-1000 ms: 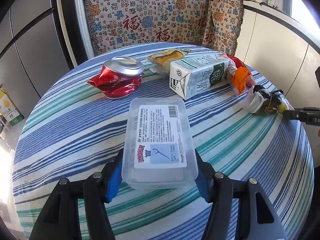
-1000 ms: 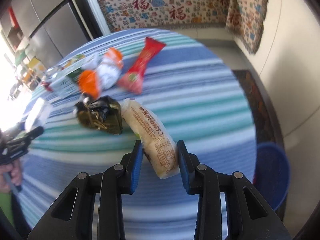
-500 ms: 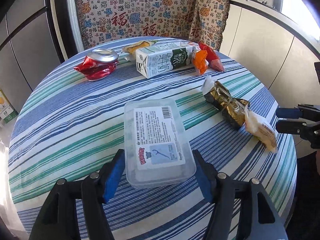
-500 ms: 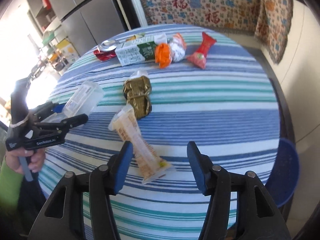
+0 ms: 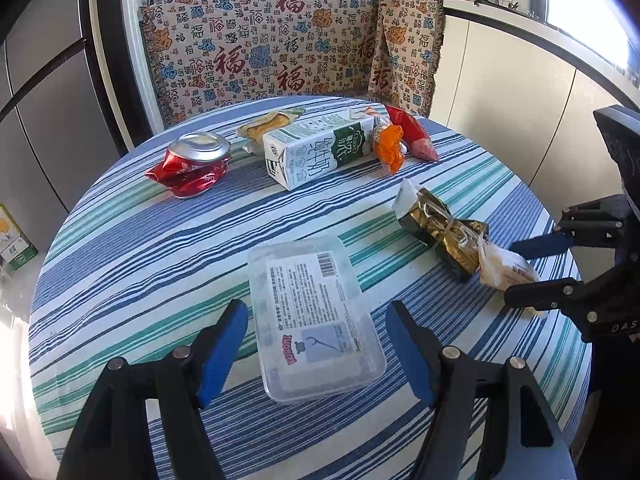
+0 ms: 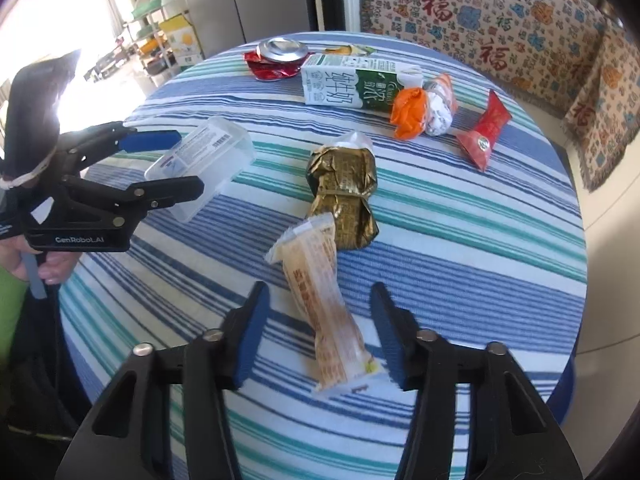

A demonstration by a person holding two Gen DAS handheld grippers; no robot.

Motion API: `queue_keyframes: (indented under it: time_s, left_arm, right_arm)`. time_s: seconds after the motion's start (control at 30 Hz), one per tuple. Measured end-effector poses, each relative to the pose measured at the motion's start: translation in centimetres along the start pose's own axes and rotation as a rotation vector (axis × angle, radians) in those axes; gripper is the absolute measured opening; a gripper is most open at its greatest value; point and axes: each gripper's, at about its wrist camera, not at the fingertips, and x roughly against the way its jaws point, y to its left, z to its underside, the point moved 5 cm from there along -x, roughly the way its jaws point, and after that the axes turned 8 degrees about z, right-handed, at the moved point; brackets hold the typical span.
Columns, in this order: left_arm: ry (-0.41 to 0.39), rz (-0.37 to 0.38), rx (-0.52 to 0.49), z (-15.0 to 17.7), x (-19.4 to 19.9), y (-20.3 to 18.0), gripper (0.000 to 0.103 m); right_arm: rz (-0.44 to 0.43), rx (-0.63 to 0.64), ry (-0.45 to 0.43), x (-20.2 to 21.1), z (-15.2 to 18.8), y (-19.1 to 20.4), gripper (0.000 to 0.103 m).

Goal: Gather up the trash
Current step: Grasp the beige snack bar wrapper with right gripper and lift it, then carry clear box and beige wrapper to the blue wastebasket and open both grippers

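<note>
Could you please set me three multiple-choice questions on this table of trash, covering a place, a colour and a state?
1. Where does the red sachet lie?
A. On the floor
B. Beside the orange-and-white wrapper
C. On the patterned cushion

2. What colour is the crushed can?
A. Red
B. Green
C. Black

3. How is the milk carton placed?
A. Upright
B. Crushed flat
C. Lying on its side

Answers:
1 B: the sachet rests on the cloth next to that wrapper.
2 A: its dented body is red under a silver top.
3 C: its long printed face points upward, with its shape intact.
</note>
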Motion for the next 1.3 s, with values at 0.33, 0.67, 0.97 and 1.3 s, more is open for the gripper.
queue_keyframes:
  time_s: [0.33, 0.67, 0.97, 1.3]
  left_arm:
    - [0.0, 0.01, 0.011, 0.4, 0.6, 0.3, 0.064]
    - [-0.013, 0.043, 0.094, 0.6, 2.4, -1.7, 0.012]
    - [-0.015, 0.091, -0.058, 0.4, 2.9, -4.3, 0.08]
    - [0.107, 0.093, -0.245, 1.0, -2.0, -5.7, 0.066]
  right_arm:
    - [-0.044, -0.129, -0.078, 3.8, 0.4, -1.5, 0.015]
    - [-0.092, -0.237, -0.113, 6.0, 2.3, -4.3, 0.015]
    - [-0.11, -0.252, -0.114, 6.3, 4.3, -4.7, 0.015]
    - [-0.102, -0.26, -0.121, 6.6, 4.8, -4.9, 0.015]
